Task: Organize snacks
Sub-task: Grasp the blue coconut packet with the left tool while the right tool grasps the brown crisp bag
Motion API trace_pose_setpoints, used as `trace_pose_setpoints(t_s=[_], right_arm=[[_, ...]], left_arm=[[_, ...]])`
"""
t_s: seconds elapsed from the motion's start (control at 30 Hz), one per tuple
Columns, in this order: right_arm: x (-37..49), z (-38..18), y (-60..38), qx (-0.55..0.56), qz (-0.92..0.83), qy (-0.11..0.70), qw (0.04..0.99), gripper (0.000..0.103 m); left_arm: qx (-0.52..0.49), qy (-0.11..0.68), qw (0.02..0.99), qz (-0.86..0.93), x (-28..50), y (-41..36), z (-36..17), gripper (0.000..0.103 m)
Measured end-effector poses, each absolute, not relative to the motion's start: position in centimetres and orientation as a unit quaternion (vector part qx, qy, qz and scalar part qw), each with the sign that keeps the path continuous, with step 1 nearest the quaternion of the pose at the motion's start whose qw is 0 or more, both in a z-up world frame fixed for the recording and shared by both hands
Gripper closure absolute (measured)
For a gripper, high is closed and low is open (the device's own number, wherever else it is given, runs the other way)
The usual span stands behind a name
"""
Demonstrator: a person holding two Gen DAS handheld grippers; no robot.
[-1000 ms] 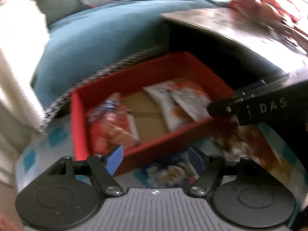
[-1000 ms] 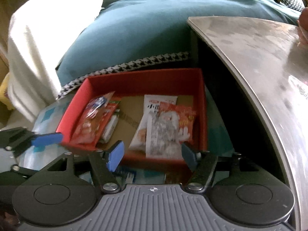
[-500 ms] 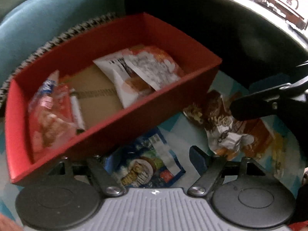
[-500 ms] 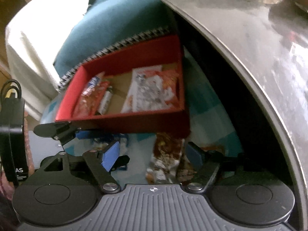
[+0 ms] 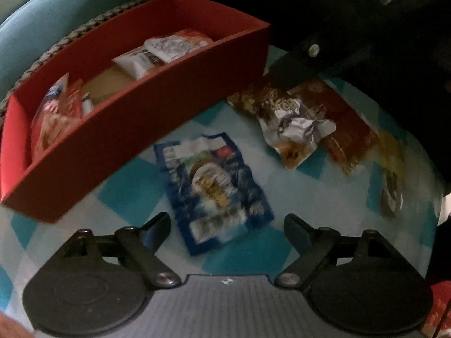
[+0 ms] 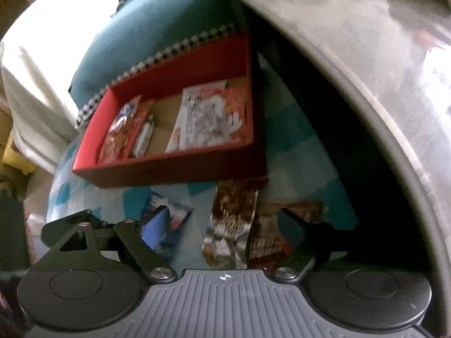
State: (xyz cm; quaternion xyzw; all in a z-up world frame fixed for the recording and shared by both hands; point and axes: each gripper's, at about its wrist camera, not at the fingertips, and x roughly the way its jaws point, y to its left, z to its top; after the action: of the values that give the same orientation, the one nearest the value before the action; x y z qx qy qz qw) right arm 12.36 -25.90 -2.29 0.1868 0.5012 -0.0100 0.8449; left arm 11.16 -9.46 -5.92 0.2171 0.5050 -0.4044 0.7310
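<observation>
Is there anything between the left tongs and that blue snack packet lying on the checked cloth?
Nothing visible. The left tongs are opening right above the blue snack packet, which lies flat and alone on the checked cloth. The red box sits beside it, not across the approach.

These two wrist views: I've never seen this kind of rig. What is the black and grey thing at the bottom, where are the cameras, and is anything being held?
There is no robot. A person carries a hand-held gripper in each hand, and a fisheye camera on each looks forward along its two fingers, so the grey body and black arms at the bottom belong to the tool itself.

In the left wrist view, the left hand-held gripper hangs over a blue snack packet on a blue-and-white checked cloth. In the right wrist view, the right hand-held gripper hangs over a brown snack packet.

Behind them is a red box with several packets already inside. Both sets of jaws are opening, and neither holds anything.
</observation>
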Motion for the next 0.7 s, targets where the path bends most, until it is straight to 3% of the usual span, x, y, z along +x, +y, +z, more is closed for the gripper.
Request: trace_pose_setpoints(t_s=[0.3,0.47,0.7], right_arm=[[15.3,-3.4,-22.4,0.143,0.007,0.515,0.845,0.018],[15.7,-4.3,-20.7,0.11,-0.007,0.522,0.846,0.013],[15.4,-4.2,-18.7,0.104,0.035,0.53,0.841,0.021]], left_arm=[[0.011,0.593,0.751,-0.291,16.5,-5.1,-5.3,0.021],[0.01,0.586,0.771,-0.252,17.5,-2.9,-4.5,0.021],[0.075,0.567,0.787,-0.232,15.9,-1.5,-3.1,0.021]])
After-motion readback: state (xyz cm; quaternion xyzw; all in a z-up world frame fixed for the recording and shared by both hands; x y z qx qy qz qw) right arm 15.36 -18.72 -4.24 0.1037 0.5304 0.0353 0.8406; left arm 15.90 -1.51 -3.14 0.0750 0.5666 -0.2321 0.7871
